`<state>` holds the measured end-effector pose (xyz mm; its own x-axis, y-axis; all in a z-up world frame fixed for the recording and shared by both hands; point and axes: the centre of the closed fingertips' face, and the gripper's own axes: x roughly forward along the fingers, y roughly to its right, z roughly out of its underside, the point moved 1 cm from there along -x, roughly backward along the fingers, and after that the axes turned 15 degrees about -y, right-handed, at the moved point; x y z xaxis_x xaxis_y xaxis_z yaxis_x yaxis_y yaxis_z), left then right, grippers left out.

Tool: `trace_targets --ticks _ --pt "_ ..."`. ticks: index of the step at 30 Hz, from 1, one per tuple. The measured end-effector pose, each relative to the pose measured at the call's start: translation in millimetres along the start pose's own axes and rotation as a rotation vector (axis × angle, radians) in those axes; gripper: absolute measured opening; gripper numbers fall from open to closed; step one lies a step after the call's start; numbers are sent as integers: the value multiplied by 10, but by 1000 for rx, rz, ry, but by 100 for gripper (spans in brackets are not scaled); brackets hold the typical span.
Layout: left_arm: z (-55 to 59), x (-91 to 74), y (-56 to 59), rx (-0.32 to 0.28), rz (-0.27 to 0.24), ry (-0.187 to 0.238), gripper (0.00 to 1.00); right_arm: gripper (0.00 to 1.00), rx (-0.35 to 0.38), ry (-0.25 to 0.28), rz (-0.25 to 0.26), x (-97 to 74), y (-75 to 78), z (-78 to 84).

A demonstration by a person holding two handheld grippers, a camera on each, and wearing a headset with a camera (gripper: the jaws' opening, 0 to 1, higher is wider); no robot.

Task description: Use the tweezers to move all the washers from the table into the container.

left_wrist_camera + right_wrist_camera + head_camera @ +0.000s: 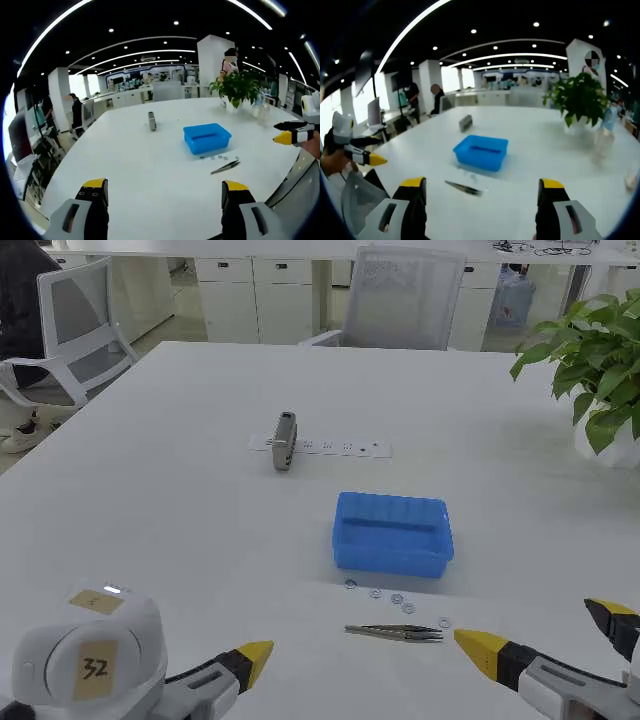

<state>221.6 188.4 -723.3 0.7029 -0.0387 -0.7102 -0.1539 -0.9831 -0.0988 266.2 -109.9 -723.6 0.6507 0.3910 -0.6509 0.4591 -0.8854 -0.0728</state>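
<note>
Five small silvery metal washers point(397, 598), as far as they can be counted, lie in a loose row on the white tabletop point(180, 490), just in front of the blue rectangular plastic container point(392, 532). The container looks empty, so none of the task seems done yet. The slim steel tweezers point(395, 631) lie flat just beside the row on its near side, and one washer sits very close to their right end.

The left tongs point(164, 186) are spread wide and hold nothing. The right tongs point(545, 628) are also wide apart and empty, and they hover near the right end of the tweezers.

The first risk is probably the pickup of the tweezers. They are thin and lie flush on a smooth surface, so broad yellow-tipped jaws may skid over them. They may also shove them sideways into the washers and scatter the row.

Gripping them too near the points would likely pinch them shut for good. A grip too far back would leave little control over the squeeze.

The washers are flat and tiny. A tweezer point pressed on a rim could flick one away across the tabletop, perhaps under the lip of the container.

A clumsy approach from the near side could also nudge the light container off its place.
</note>
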Motion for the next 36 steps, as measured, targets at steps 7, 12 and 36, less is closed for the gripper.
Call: trace_targets --ticks 7,12,36 --pt "-4 -1 0 3 2 2 94 89 -11 1 2 -3 -14 -11" --pt "-8 -6 1 5 3 4 94 89 -14 -1 4 -8 -16 -3" --pt "-74 -1 53 52 24 17 92 88 -32 -6 15 -10 -29 9"
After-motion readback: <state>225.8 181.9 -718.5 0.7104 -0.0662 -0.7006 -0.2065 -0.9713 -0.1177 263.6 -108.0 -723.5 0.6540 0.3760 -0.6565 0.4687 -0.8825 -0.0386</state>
